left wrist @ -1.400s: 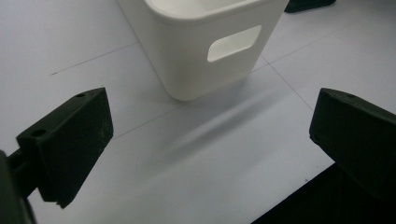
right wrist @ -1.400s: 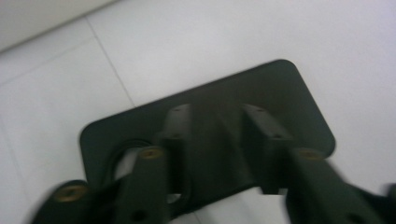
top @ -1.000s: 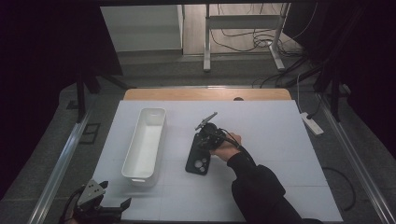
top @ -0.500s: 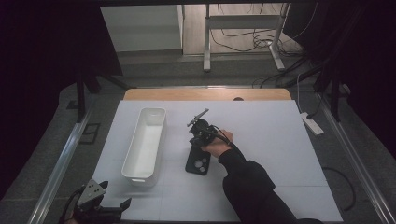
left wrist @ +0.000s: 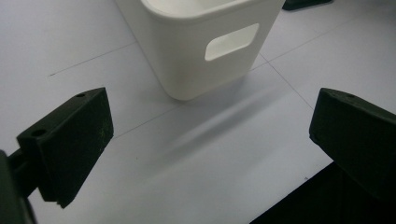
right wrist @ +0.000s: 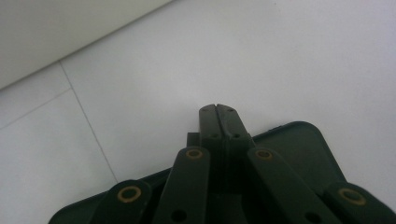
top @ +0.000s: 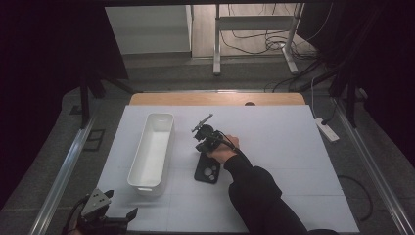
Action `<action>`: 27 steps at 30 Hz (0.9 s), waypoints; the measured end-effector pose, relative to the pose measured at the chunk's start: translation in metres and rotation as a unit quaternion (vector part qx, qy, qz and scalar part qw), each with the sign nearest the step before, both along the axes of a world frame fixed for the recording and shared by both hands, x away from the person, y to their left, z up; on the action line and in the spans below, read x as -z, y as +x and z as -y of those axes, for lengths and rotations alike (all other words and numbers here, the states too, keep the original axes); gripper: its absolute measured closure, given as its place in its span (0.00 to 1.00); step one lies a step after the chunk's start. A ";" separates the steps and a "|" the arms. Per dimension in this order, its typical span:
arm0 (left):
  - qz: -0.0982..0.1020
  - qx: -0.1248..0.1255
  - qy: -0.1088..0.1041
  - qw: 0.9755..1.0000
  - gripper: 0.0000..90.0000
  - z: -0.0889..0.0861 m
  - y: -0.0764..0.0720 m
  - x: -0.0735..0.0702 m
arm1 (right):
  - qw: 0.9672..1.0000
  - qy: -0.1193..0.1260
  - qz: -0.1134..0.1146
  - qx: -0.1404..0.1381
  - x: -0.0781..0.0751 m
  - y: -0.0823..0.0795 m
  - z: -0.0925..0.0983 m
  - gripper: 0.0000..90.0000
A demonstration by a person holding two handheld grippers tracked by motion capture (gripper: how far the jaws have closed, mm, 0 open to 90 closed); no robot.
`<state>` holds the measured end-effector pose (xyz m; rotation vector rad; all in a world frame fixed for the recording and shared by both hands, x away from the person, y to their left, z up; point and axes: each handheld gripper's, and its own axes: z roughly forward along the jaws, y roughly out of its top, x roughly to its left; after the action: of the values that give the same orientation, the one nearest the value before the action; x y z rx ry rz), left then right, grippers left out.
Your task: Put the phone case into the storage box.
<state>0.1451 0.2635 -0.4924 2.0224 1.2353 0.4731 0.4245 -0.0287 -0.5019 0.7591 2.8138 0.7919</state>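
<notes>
Dark phone case (top: 207, 169) with camera cutout lies flat just under my right tongs (right wrist: 218, 111), pressed together, empty. Left tongs (left wrist: 205, 140) apart, facing the white bin (left wrist: 201, 42); bare surface (top: 288, 147) beyond.

White sheet (top: 293, 166) over the table, faint grid lines across it; bare wooden strip (top: 274, 99) along the far edge. Power strip (top: 327, 129) beside the right edge. Grey floor (top: 161, 73) beyond, with table legs (top: 217, 46) and tangled cables (top: 266, 41). Metal rails (top: 63, 174) at left and right.
</notes>
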 end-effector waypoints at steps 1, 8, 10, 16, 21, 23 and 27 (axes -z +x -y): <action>0.000 0.000 0.000 1.000 0.01 0.000 0.000 0.000 | 1.000 -0.003 0.000 -0.001 0.002 0.001 0.000 1.00; 0.000 0.001 0.001 1.000 0.01 0.000 0.000 0.000 | 1.000 -0.012 0.000 -0.003 0.009 0.002 -0.004 1.00; 0.000 0.001 0.002 1.000 0.01 0.001 0.000 0.000 | 1.000 -0.011 0.000 -0.003 0.011 0.002 -0.004 1.00; 0.000 0.001 0.002 1.000 0.01 0.001 0.000 0.000 | 1.000 -0.017 0.005 -0.002 0.013 0.003 -0.005 1.00; 0.000 0.001 0.003 1.000 0.01 0.001 0.000 0.000 | 1.000 -0.018 0.001 0.006 0.012 0.004 0.001 1.00; 0.000 0.001 0.004 1.000 0.01 0.001 0.000 0.000 | 1.000 -0.019 -0.002 0.009 0.011 0.006 0.004 1.00; 0.000 0.001 0.005 1.000 0.01 0.001 0.000 0.000 | 1.000 -0.020 -0.004 0.014 0.011 0.007 0.009 1.00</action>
<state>0.1451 0.2626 -0.4925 2.0317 1.2325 0.4777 0.4311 -0.0378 -0.5128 0.7941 2.8104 0.7289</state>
